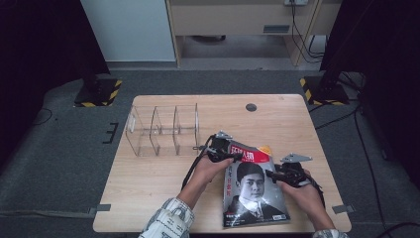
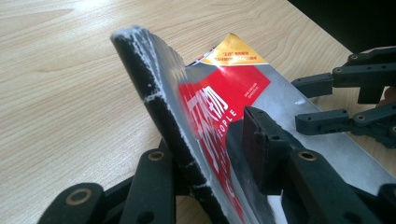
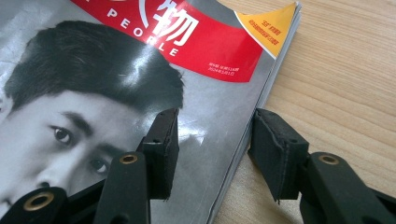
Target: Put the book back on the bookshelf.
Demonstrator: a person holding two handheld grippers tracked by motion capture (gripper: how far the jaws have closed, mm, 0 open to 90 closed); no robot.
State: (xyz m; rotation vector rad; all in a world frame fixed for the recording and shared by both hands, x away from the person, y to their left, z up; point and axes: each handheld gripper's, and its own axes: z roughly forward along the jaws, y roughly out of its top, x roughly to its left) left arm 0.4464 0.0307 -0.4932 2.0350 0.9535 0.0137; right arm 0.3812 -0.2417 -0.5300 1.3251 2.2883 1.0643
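Glossy magazine [image 1: 253, 186] sits near the table's [image 1: 148, 198] front edge, just right of the clear organizer [image 1: 163, 130]. Left gripper [image 1: 233, 157] clamps its lifted spine corner; right gripper [image 3: 212, 154] straddles the far edge, not pinching. That slick cover could slip or crease. Bare wood stretches left of the magazine.

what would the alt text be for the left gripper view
The left tongs straddle the raised spine edge of a magazine with a red title band, one black jaw on each side, over a light wooden table. The right tongs reach in from the far side, near its opposite edge.
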